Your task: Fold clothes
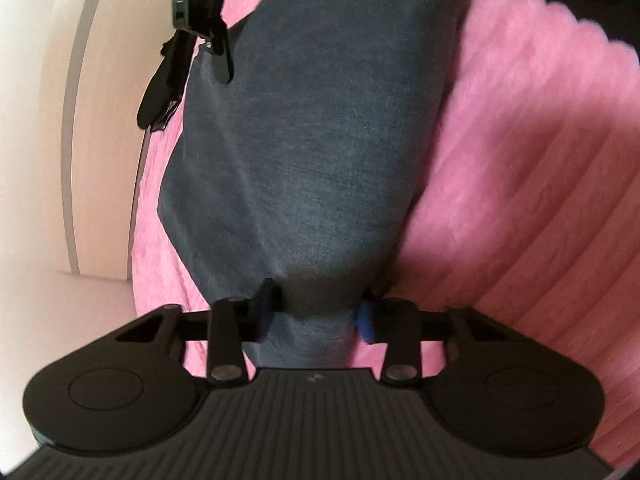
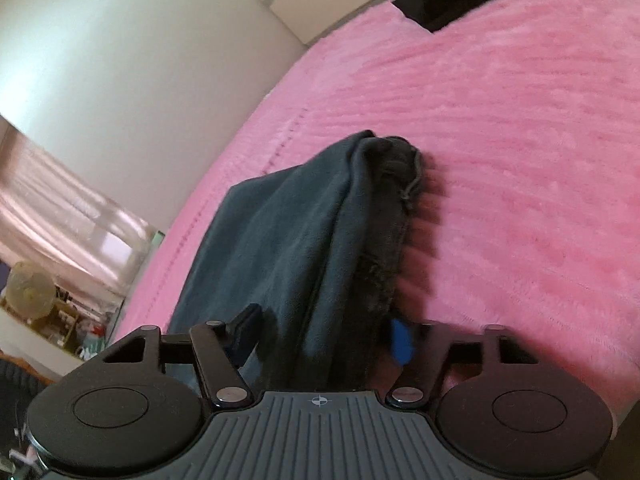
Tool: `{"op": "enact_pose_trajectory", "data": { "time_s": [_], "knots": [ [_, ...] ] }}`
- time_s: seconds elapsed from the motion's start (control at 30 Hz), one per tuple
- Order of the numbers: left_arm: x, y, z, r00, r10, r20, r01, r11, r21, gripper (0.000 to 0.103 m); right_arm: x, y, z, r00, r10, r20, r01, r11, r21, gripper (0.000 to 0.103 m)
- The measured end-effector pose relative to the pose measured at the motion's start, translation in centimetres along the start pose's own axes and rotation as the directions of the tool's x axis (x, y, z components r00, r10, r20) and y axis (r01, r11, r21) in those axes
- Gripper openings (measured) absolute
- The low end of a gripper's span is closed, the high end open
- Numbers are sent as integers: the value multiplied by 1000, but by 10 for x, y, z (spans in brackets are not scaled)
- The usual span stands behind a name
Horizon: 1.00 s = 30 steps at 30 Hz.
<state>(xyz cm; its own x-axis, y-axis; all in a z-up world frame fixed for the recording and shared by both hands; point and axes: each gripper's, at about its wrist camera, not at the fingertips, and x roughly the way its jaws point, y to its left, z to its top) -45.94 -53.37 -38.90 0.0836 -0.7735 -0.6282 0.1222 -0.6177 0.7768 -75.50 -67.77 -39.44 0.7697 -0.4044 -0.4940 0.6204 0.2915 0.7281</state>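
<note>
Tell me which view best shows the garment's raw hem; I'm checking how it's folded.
The right wrist view: the dark garment shows its frayed hem against the pink blanket. The left wrist view shows only smooth fabric stretched between both claws, no hem.

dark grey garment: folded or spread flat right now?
Neither: the dark grey garment is bunched and lifted, pinched by the left gripper and the right gripper; its far end rests doubled on the pink blanket.

Both wrist views look closely along their gripper fingers, sharing the dark cloth (image 1: pixel 312 140) on pink bedding (image 2: pixel 500 140).
</note>
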Motion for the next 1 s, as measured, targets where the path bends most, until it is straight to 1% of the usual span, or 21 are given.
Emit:
{"op": "enact_pose_trajectory", "data": {
  "time_s": [0.03,0.13,0.2,0.23,0.27,0.3,0.37,0.43,0.5,0.53,0.57,0.6,0.63,0.7,0.73,0.77,0.8,0.87,0.9,0.97,1.0],
  "knots": [
    [-2,0,2,1000,3,-9,-3,1000,-23,24,-1,-1,2,1000,5,-10,-5,1000,-5,43],
    [-17,6,10,999,9,-36,-13,994,-112,18,-8,2,12,999,34,-35,-35,999,-16,28],
    [-34,9,15,999,-17,-51,7,982,-191,14,-17,12,21,997,58,-51,-61,997,-57,27],
    [-44,10,18,998,-30,-59,16,974,-226,10,-21,19,25,996,69,-59,-73,994,-82,26],
    [-57,8,22,997,-43,-57,27,964,-263,2,-25,26,29,994,83,-71,-91,990,-110,26],
    [-70,6,26,997,-56,-54,38,953,-301,0,-28,33,34,991,100,-88,-111,984,-136,24],
    [-93,6,37,997,-63,-40,43,920,-390,0,-30,45,43,987,109,-121,-132,972,-197,24],
    [-109,8,43,998,-53,-33,32,888,-459,2,-29,52,53,985,97,-146,-131,961,-244,24],
    [-118,13,42,998,-44,-40,15,838,-545,5,-24,49,58,986,69,-154,-108,958,-265,24],
    [-121,20,37,998,-41,-43,7,801,-599,7,-22,45,57,986,56,-158,-97,961,-261,24],
    [-119,30,28,998,-52,-42,11,747,-664,8,-20,39,55,986,45,-161,-85,964,-250,24],
    [-118,40,19,997,-63,-41,14,688,-726,19,-18,33,52,986,35,-163,-74,967,-242,24],
    [-111,52,6,997,-68,-36,13,608,-794,37,-18,27,48,987,29,-157,-67,968,-241,24],
    [-95,69,-24,996,-86,-17,25,460,-887,46,-20,13,43,990,32,-140,-62,975,-214,24],
    [-82,79,-36,995,-103,-3,36,382,-923,46,-20,7,41,991,36,-132,-62,979,-197,24],
    [-70,87,-49,993,-113,15,48,297,-954,46,-21,2,41,991,40,-126,-63,981,-184,23],
    [-59,92,-61,991,-126,49,75,213,-974,47,-20,1,42,991,43,-126,-66,980,-186,23],
    [-38,101,-83,983,-145,116,123,39,-992,47,-18,0,47,991,50,-124,-74,979,-192,22],
    [-28,103,-92,979,-145,146,143,-36,-989,47,-16,2,52,991,50,-125,-75,976,-206,22],
    [-15,103,-100,967,-147,211,189,-149,-971,47,-12,5,70,992,37,-124,-66,968,-241,22],
    [-11,101,-98,961,-147,235,211,-165,-963,47,-8,8,82,993,18,-114,-49,962,-267,21]
  ]
}}
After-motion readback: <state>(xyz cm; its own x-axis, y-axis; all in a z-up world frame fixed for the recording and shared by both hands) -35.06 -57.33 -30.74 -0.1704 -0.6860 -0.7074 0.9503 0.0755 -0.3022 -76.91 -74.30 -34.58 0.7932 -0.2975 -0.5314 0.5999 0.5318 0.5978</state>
